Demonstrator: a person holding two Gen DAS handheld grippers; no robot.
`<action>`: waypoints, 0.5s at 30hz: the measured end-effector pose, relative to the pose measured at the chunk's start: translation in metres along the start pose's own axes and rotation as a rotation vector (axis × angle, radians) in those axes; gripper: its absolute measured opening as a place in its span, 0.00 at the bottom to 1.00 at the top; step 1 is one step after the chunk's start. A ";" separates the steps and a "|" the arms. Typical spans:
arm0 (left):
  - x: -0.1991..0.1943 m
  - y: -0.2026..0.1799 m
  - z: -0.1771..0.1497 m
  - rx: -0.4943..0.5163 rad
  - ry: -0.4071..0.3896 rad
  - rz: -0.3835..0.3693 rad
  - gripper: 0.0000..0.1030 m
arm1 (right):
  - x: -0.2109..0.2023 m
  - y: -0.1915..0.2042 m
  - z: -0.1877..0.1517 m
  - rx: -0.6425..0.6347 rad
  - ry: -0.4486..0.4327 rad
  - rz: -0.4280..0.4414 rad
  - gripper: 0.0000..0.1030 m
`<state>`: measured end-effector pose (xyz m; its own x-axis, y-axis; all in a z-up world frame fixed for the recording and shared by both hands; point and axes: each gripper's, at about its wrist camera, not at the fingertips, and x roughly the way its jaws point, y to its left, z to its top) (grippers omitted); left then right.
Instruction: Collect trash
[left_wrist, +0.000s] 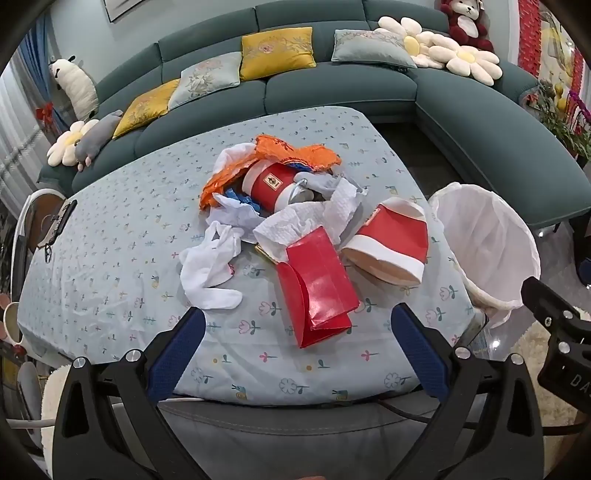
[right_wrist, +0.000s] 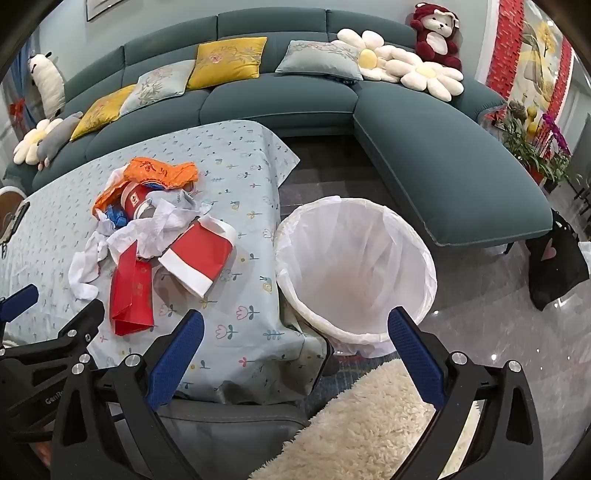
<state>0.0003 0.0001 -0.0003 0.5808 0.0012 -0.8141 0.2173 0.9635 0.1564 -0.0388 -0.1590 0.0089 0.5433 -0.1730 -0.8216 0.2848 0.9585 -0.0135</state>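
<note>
Both tools hang above the near edge of the counter (left_wrist: 110, 229), empty. The left hand-held gripper (left_wrist: 297, 347) stands with its jaws spread wide, nothing between them; the right hand-held gripper (right_wrist: 295, 349) is likewise wide open, over the counter's corner and the bin (right_wrist: 354, 266).

The trash sits in one heap mid-counter, at about 12 o'clock from the left tool. Nearest, at 12 o'clock, lies a red envelope (left_wrist: 317, 288); at 1 o'clock a red cup (left_wrist: 391, 243) on its side; behind them a red can (left_wrist: 275, 184), crumpled tissue (left_wrist: 306, 218), an orange bag (left_wrist: 295, 151), and at 11 o'clock a white glove (left_wrist: 210, 266). The lined bin stands on the floor off the counter's right edge, at 2 o'clock, and looks empty.

Nothing appears collected yet. A sensible start is probably the envelope or cup: both are loose at the heap's front. The envelope lies flat, so it likely wants pinching at its raised fold, not pressing into the cloth; the cup could crush if squeezed hard.

Count: one envelope, one cup, one can, one orange bag, one glove, one bin, two grippers; the tissue pieces are too tangled to count.
</note>
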 end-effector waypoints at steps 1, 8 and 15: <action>0.000 0.000 0.000 -0.001 -0.001 0.005 0.93 | 0.000 0.000 0.000 -0.004 0.003 -0.004 0.93; 0.000 0.001 0.002 -0.010 -0.008 0.037 0.93 | -0.001 0.001 0.000 -0.001 -0.001 -0.003 0.93; 0.007 -0.005 -0.006 -0.011 -0.016 0.016 0.93 | -0.001 0.001 0.000 -0.004 -0.002 -0.003 0.93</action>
<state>-0.0014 -0.0028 -0.0099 0.5968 0.0122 -0.8023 0.1996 0.9662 0.1631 -0.0396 -0.1576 0.0099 0.5439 -0.1762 -0.8204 0.2830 0.9589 -0.0183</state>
